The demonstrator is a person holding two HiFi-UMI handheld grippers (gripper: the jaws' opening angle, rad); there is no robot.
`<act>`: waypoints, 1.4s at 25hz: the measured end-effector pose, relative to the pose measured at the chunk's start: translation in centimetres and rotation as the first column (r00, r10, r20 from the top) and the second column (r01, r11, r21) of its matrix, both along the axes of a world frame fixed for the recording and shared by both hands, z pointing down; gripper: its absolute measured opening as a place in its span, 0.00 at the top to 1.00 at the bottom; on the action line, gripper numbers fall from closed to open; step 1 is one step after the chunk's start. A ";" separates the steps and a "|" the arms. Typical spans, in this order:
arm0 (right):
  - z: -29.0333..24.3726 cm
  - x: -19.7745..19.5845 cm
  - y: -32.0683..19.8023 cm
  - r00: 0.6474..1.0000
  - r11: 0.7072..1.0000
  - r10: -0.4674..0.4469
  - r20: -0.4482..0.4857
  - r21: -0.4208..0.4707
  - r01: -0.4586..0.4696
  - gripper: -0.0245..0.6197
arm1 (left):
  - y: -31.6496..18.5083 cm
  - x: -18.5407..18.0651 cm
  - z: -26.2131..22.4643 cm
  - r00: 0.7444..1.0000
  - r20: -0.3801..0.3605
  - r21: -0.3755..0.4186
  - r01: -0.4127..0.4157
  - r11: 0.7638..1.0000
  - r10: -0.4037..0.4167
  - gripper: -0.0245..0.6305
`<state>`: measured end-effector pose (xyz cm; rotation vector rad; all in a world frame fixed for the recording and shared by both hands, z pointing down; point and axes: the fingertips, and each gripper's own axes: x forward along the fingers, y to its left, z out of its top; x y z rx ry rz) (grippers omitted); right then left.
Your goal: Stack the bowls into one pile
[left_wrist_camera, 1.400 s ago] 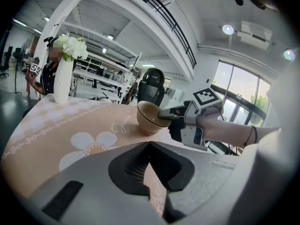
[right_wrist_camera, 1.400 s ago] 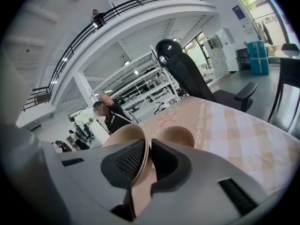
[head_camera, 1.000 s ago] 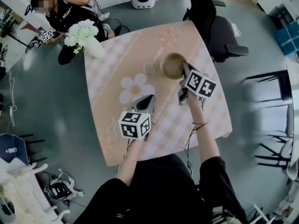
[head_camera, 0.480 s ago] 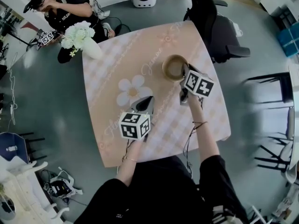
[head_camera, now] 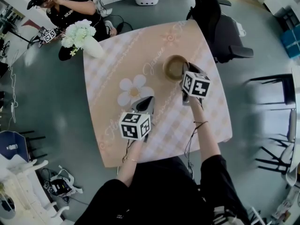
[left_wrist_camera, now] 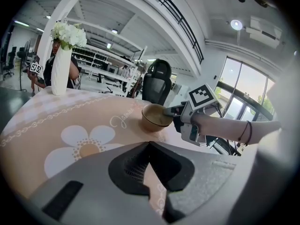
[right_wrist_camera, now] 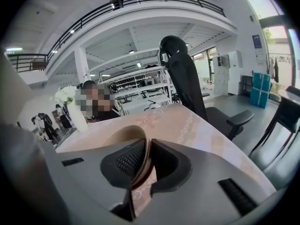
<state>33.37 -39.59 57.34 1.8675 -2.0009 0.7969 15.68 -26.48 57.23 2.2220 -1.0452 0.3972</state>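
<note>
Head view: square table (head_camera: 117, 60) with a pink-beige checked cloth fills the middle of the frame. Brown bowl (head_camera: 173, 67) sits right of centre on it, in the upper half; one bowl or several nested, cannot tell. Right gripper (head_camera: 184, 74) is at the bowl's lower-right rim, marker cube just below it in frame. In the right gripper view the gripper (right_wrist_camera: 144, 159) has the thin bowl (right_wrist_camera: 123, 137) rim pinched between its pads, one pad inside and one outside; the jaws have just been closing a bit tighter on that rim. The left gripper view shows the same from the side: right gripper (left_wrist_camera: 168, 110) on the near-right edge of the bowl (left_wrist_camera: 154, 117), which rests on the cloth. Left gripper (head_camera: 148, 100) is lower centre of the table, just beside the printed daisy (head_camera: 133, 90), well apart from the bowl. Its own view shows the left gripper (left_wrist_camera: 150, 146) with jaw tips pressed together and only cloth behind them. White vase of white flowers (head_camera: 86, 39) stands at the table's upper-left corner. A person (head_camera: 70, 11) sits beyond it, upper left. Black office chair (head_camera: 220, 27) at upper right.
</note>
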 end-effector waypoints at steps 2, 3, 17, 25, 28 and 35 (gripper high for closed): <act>0.4 -0.1 -0.1 0.999 1.000 -0.021 -0.045 0.000 0.021 0.91 | 0.0 0.0 0.2 1.000 0.001 -0.001 -0.002 1.000 0.002 0.97; 0.4 -0.1 -0.1 0.997 1.000 -0.029 -0.065 0.000 0.029 0.90 | 0.0 0.0 0.2 1.000 0.001 -0.002 -0.002 1.000 0.002 0.97; -1.0 0.5 1.8 0.998 0.999 -0.011 0.054 0.047 0.009 0.87 | 0.3 -0.5 -1.4 1.000 -0.006 0.039 0.010 0.999 -0.010 0.97; -2.6 -2.1 6.5 0.972 0.980 -0.178 0.151 0.112 0.162 0.97 | 1.2 -1.9 -4.2 0.999 -0.018 0.131 0.037 0.991 -0.035 0.97; -3.5 -3.4 8.5 0.952 0.965 -0.239 0.192 0.159 0.210 0.97 | 2.1 -2.9 -5.2 0.998 -0.024 0.167 0.054 0.984 -0.050 0.97; -7.4 -5.5 12.1 0.917 0.924 -0.320 0.237 0.291 0.247 0.97 | 3.7 -4.6 -8.2 0.997 -0.056 0.260 0.069 0.963 -0.057 0.97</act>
